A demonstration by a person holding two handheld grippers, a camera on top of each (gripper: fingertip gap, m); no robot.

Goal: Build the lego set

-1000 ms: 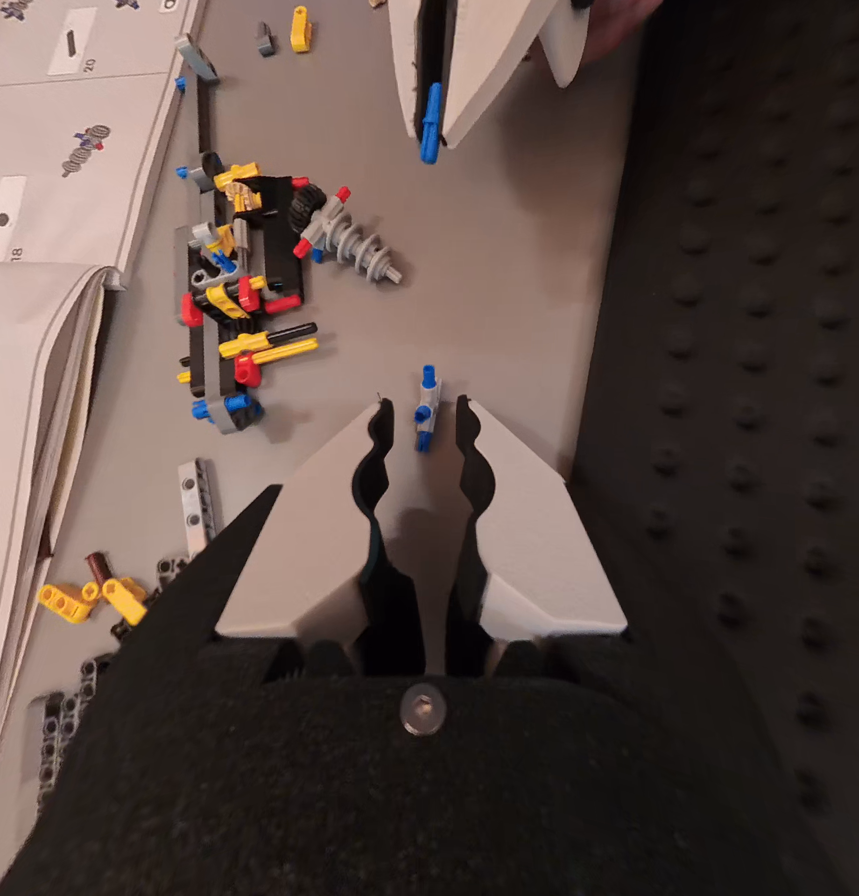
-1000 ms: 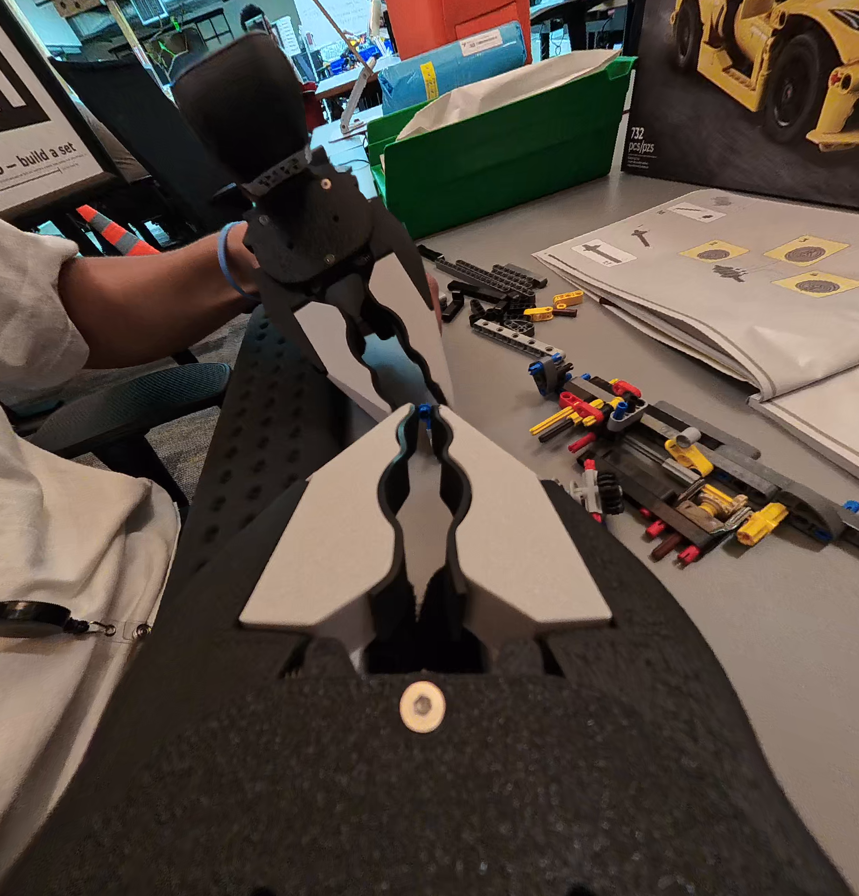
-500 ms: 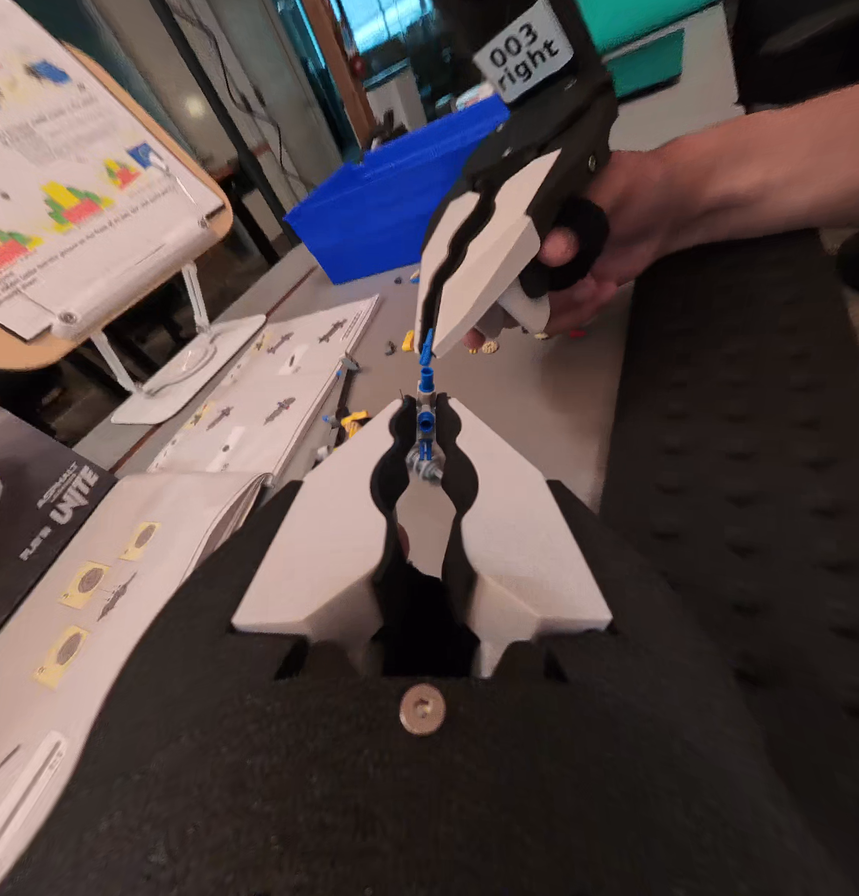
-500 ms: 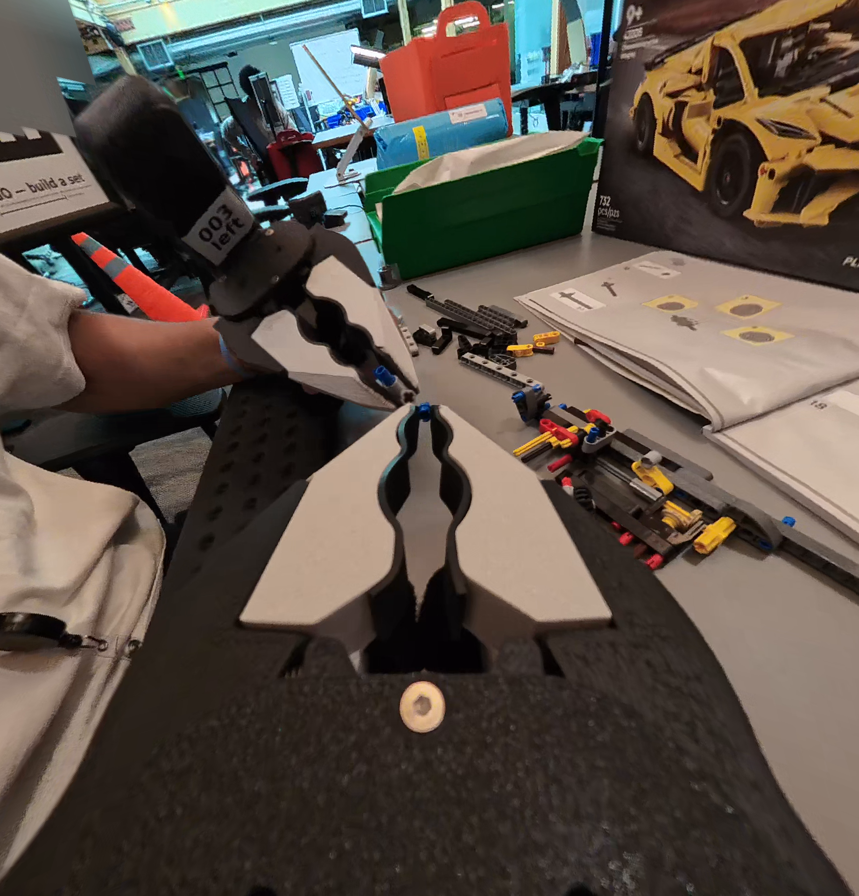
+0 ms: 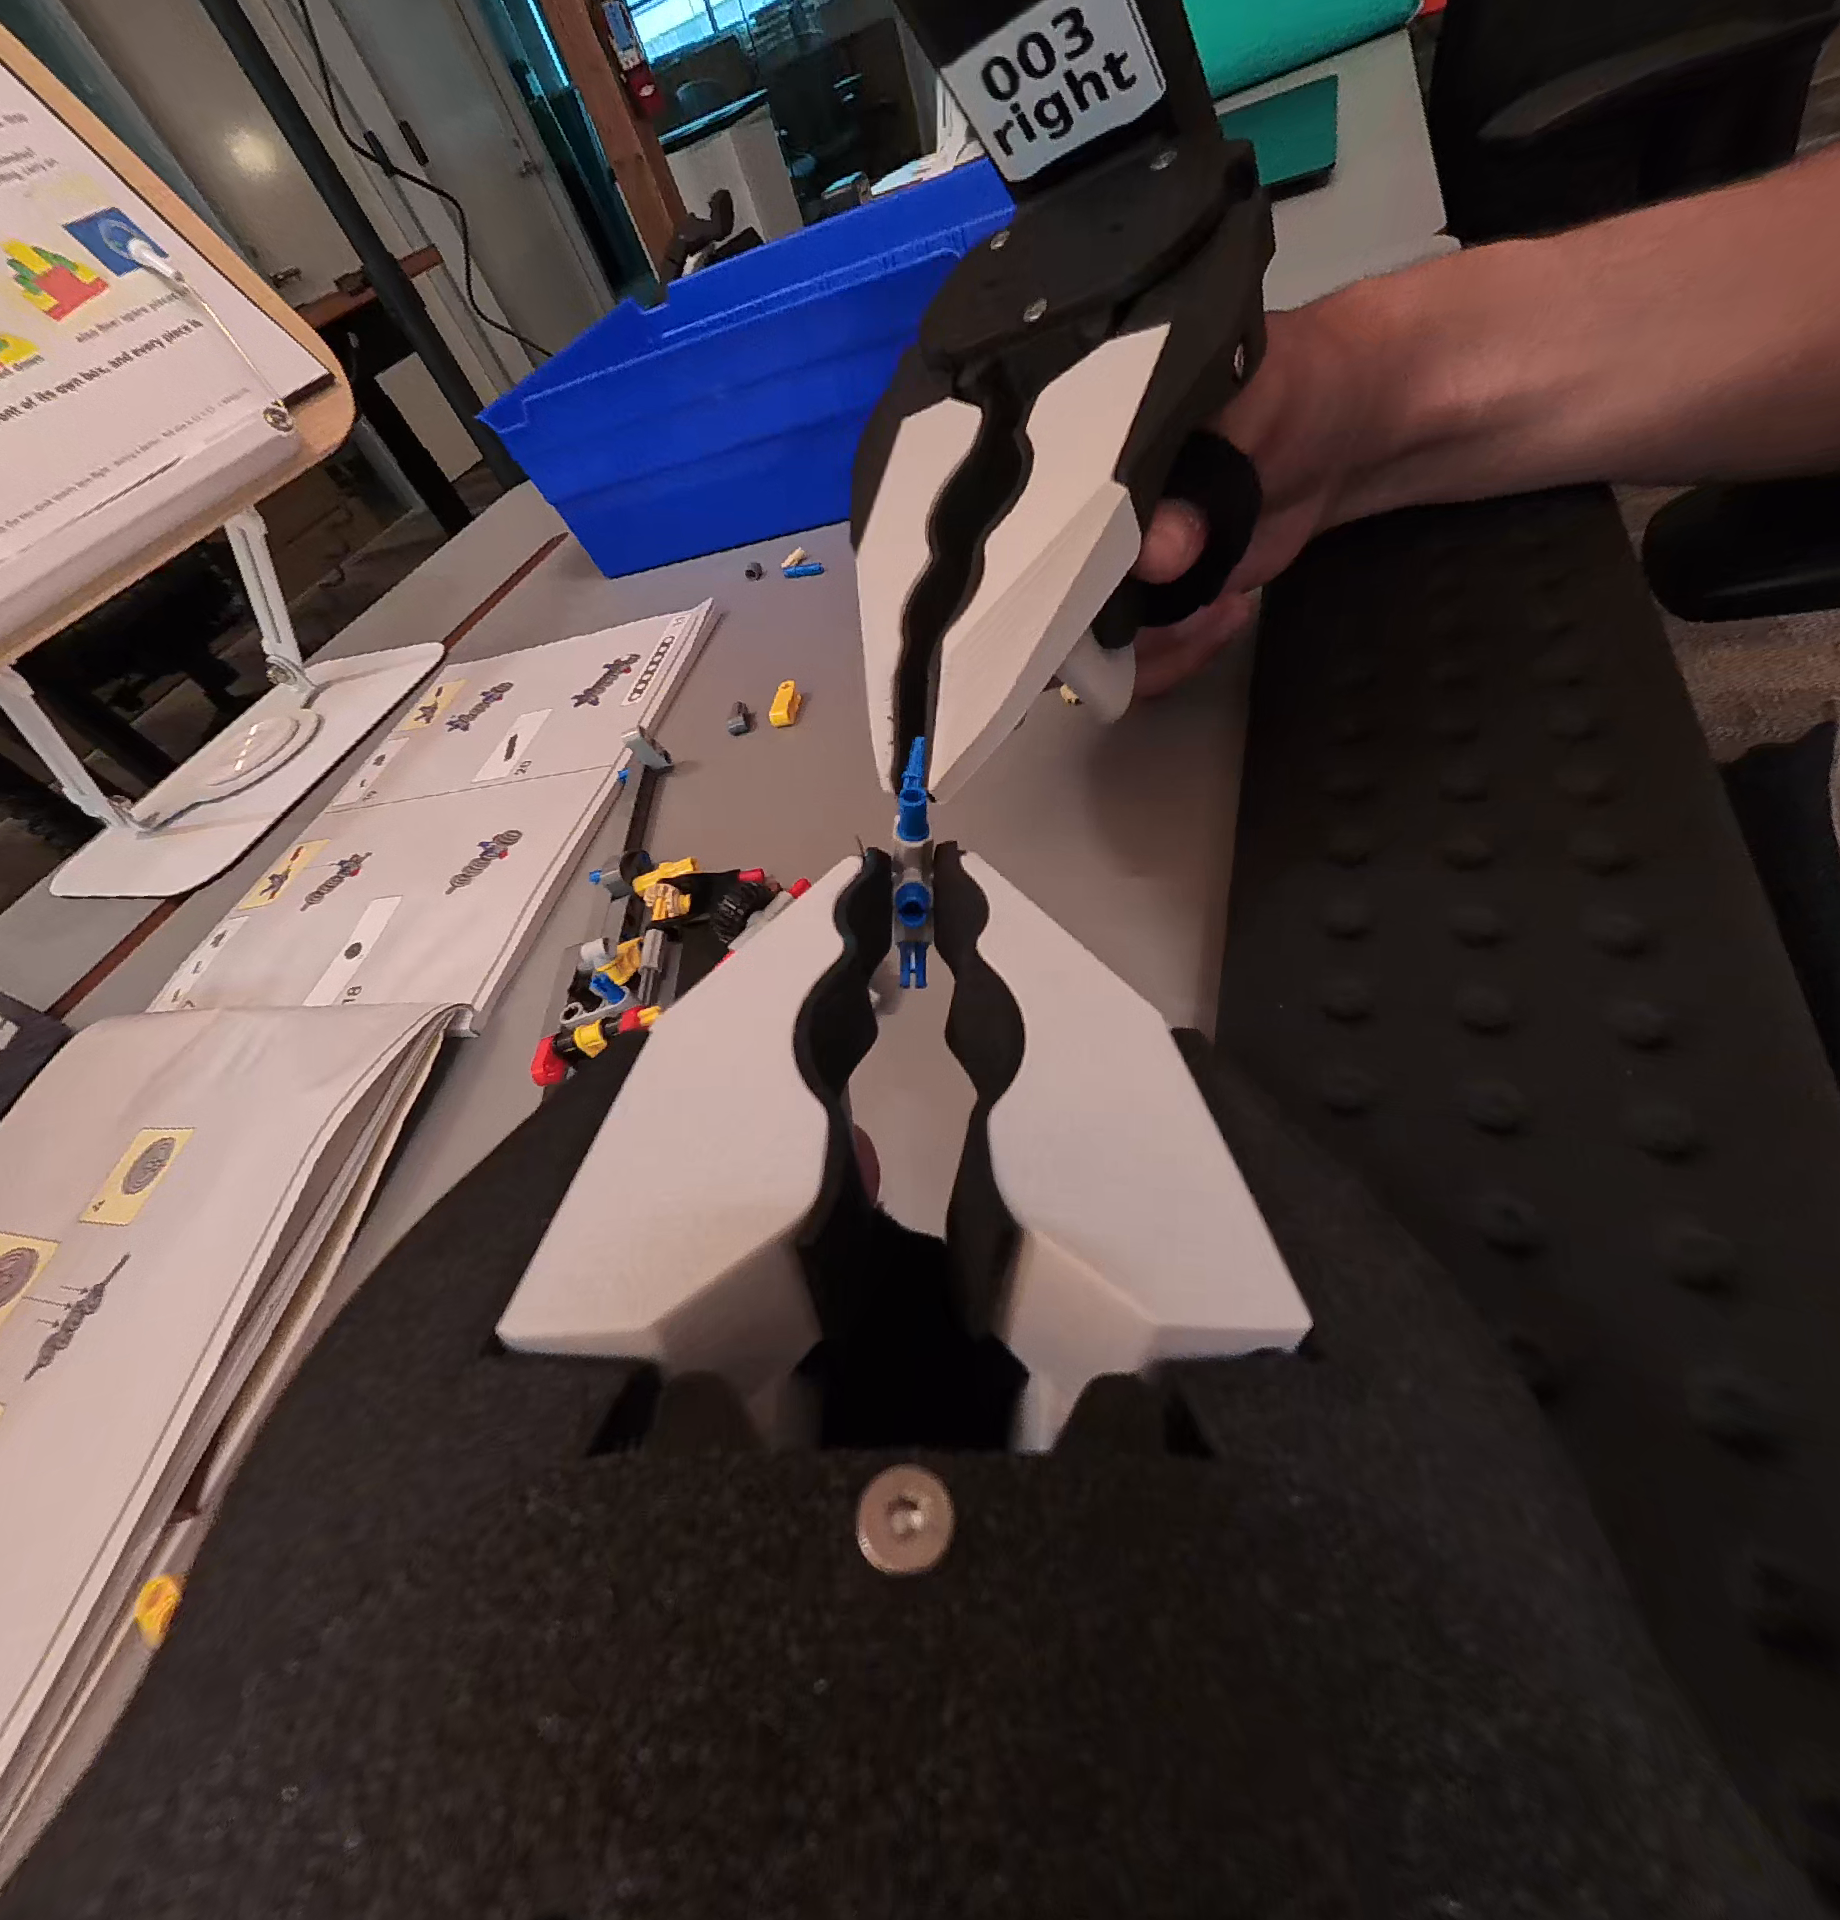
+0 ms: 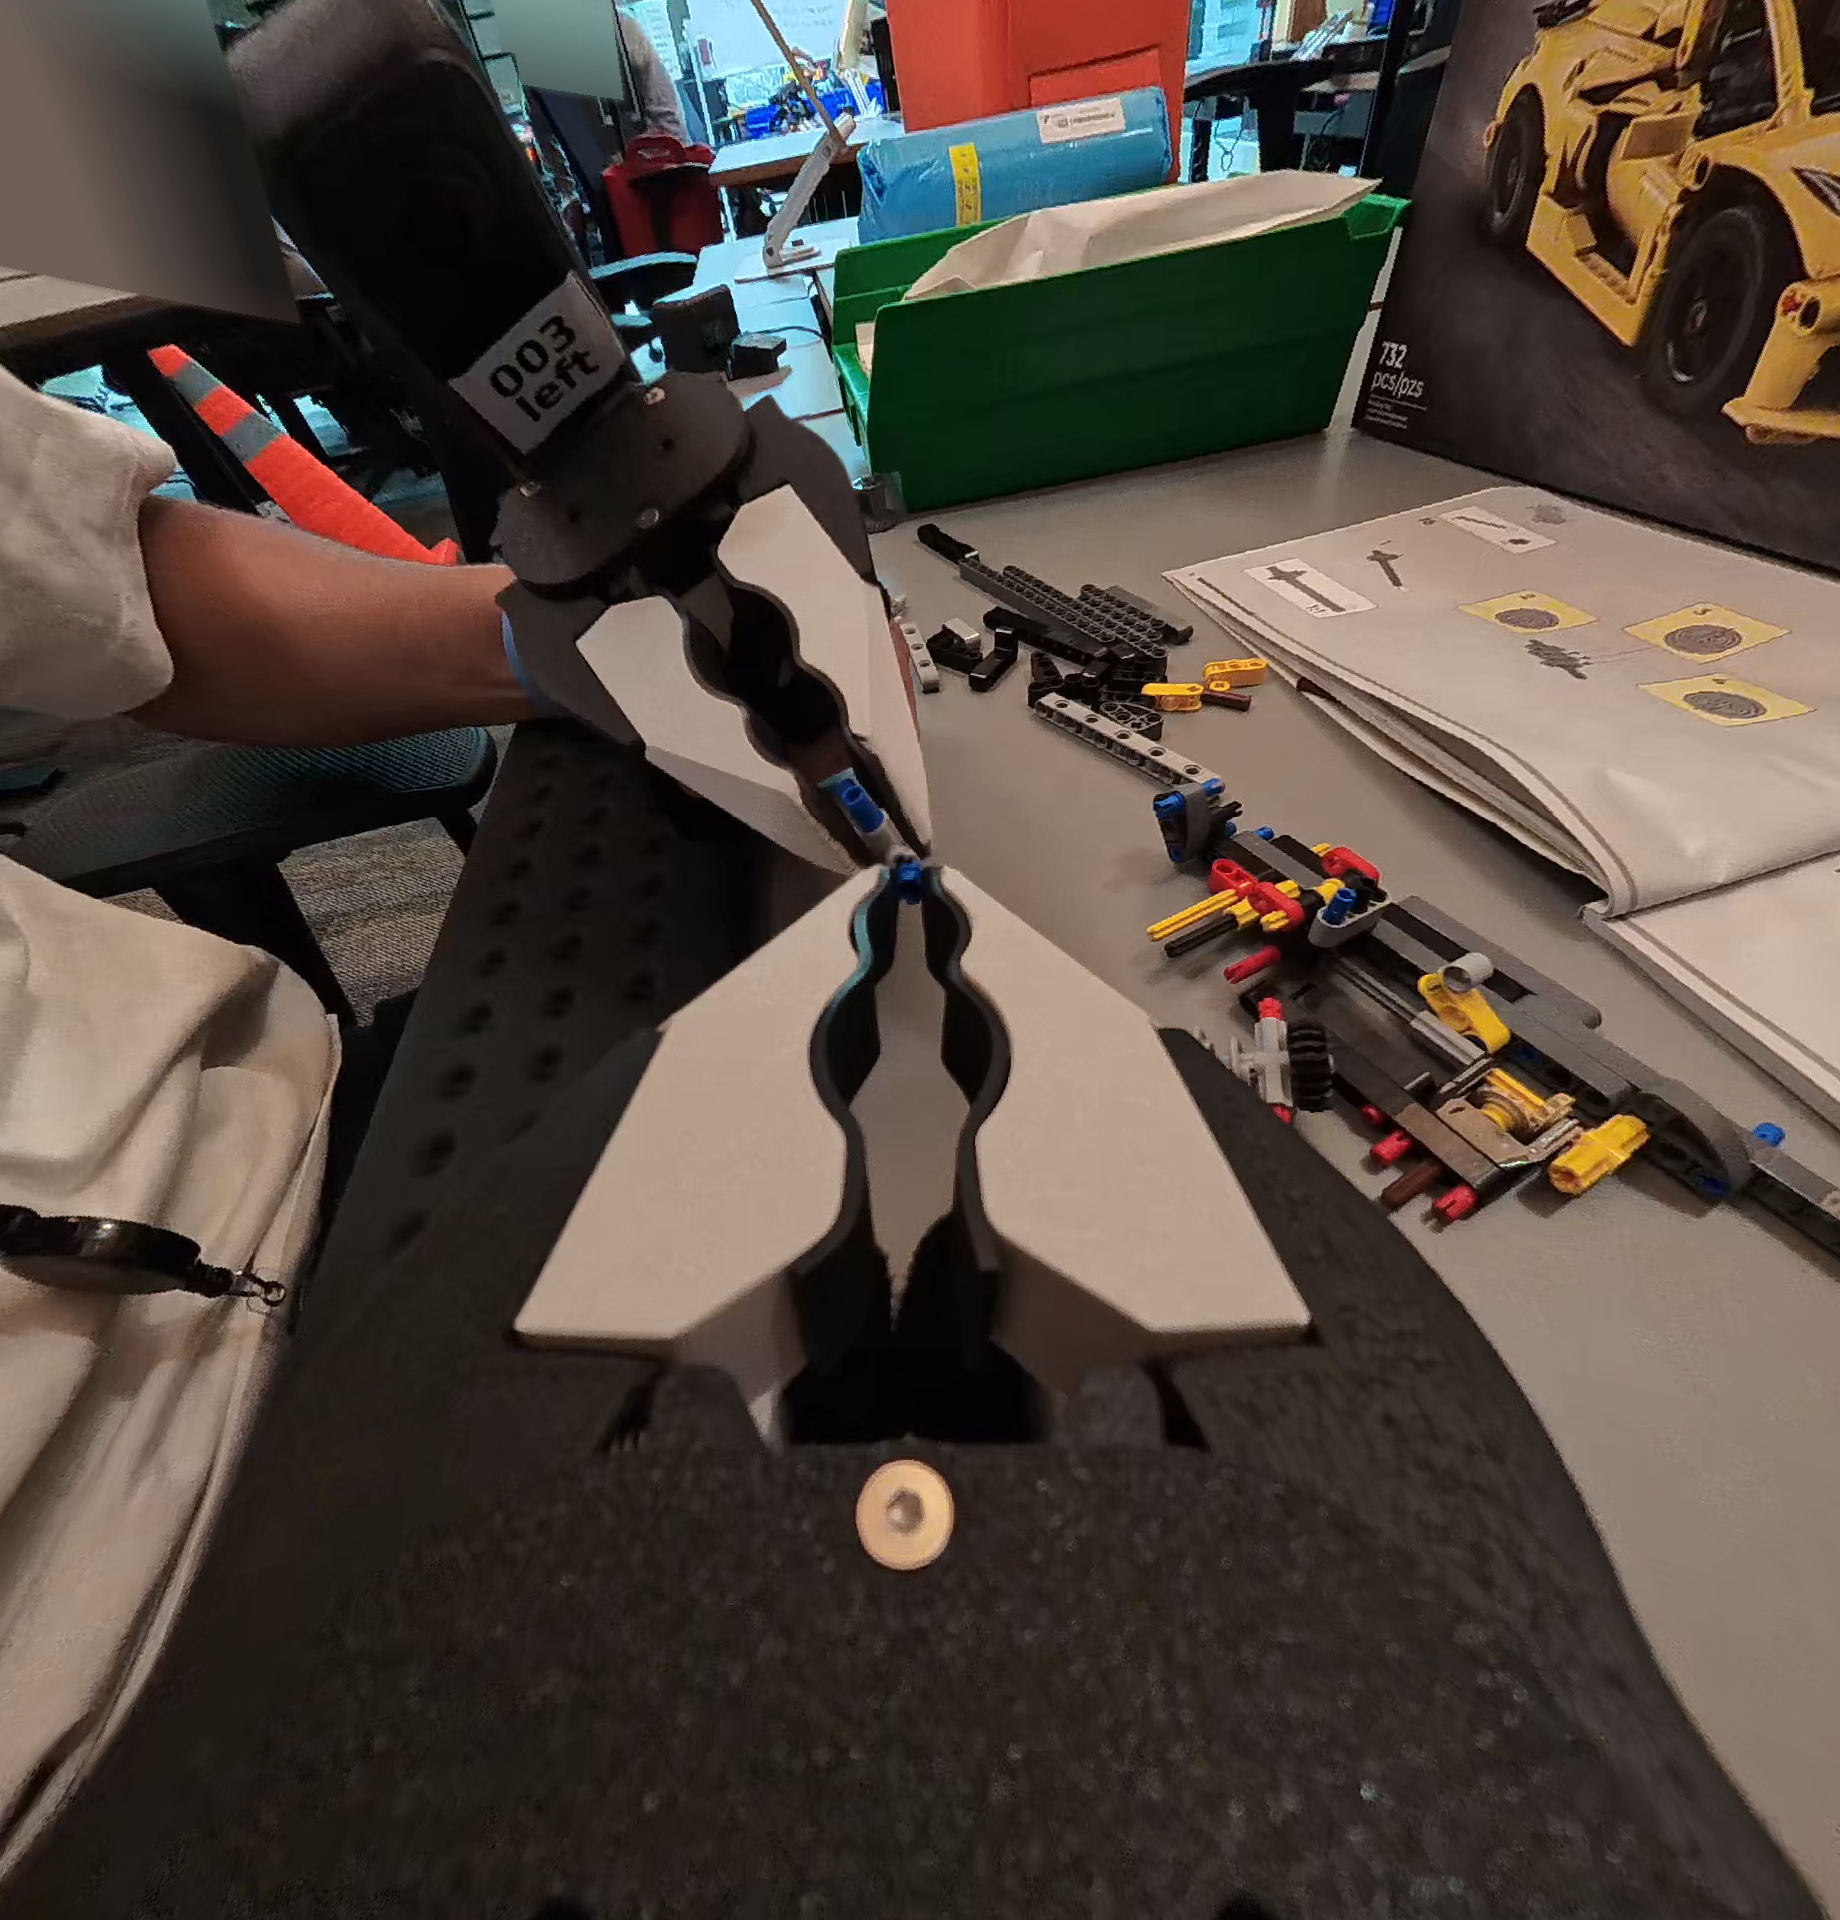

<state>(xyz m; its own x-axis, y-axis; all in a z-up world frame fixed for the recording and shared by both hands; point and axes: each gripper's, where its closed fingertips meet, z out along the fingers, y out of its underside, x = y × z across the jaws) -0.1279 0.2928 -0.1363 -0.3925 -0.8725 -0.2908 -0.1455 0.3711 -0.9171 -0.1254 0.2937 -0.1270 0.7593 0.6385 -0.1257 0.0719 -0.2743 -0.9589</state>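
My left gripper [image 5: 911, 868] is shut on a small grey connector with blue pins [image 5: 912, 914] and holds it above the table. My right gripper [image 6: 905, 878] is shut on a blue pin [image 6: 905, 875]. In the left wrist view the right gripper [image 5: 911, 769] points down and its blue pin [image 5: 912, 781] meets the top of the connector. In the right wrist view the left gripper [image 6: 895, 847] comes in from the left with the connector [image 6: 856, 808] tip to tip with mine. The partly built black, yellow and red assembly [image 6: 1415, 1018] lies on the grey table [image 6: 1622, 1351].
Open instruction booklets [image 5: 396, 894] lie left of the assembly. Loose black beams [image 6: 1082, 623] and small pieces lie on the table. A blue bin [image 5: 750, 416], a green bin [image 6: 1103, 353] and the set's box [image 6: 1674, 208] stand behind. A black studded mat [image 5: 1518, 1039] runs along the table edge. The tips of both grippers are at nearly the same place.
My left gripper has closed on the connector and lifted it off the table. Both grippers have come together, and the right gripper's blue pin now touches the connector's top.
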